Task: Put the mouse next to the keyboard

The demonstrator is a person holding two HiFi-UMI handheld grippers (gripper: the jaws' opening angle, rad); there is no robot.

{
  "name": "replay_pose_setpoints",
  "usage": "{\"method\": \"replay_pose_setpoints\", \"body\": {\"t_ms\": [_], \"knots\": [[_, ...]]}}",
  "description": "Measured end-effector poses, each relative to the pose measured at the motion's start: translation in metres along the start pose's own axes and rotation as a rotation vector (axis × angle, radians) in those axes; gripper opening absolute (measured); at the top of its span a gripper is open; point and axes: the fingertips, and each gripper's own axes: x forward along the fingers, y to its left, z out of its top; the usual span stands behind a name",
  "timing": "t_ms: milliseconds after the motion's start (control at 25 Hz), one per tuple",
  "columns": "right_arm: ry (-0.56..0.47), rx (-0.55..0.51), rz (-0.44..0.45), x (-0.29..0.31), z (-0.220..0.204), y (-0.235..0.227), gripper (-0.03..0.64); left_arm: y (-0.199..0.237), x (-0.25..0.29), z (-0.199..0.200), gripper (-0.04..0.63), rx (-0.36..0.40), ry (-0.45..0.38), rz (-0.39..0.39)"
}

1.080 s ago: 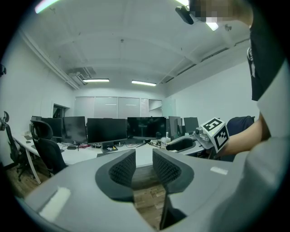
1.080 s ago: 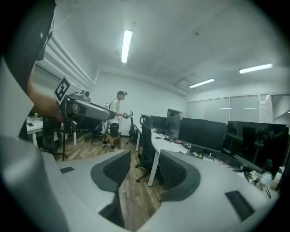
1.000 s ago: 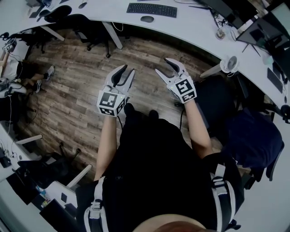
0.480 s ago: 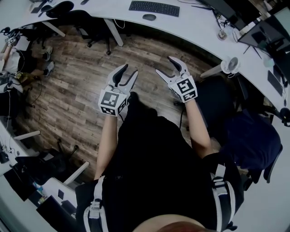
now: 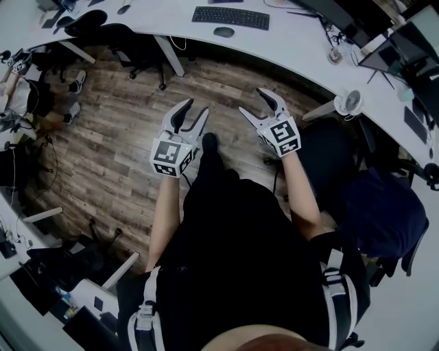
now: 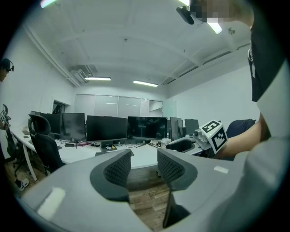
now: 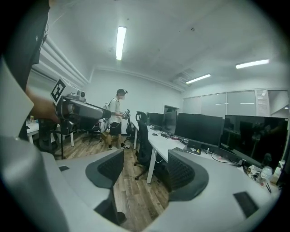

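The dark mouse lies on the white curved desk, just in front of the black keyboard, far ahead of both grippers. My left gripper hangs over the wooden floor, open, nothing between its jaws, which have just been opening. My right gripper is level with it to the right, also open and empty after opening. Each gripper shows in the other's view: the right gripper's marker cube and the left gripper's body.
A small fan and monitors stand at the desk's right end. A black office chair sits by the desk's left part. Another person stands further off. A dark chair is close on my right.
Both grippers' jaws stand wider apart than a second ago. My foot has come forward between the grippers, and the desk sits slightly differently in the head view.
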Motion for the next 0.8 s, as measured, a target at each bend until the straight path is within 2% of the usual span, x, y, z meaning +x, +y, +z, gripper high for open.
{"method": "replay_pose_setpoints", "body": {"t_ms": [520,800], "knots": [[0.032,0.022,-0.064,0.057,0.003,-0.059,0.305,0.070,0.063,0.007,0.183,-0.018,-0.006,-0.044],[0.052,0.031,-0.069,0.093,0.004,-0.079,0.305,0.102,0.094,0.007,0.183,-0.021,0.007,-0.071]]}}
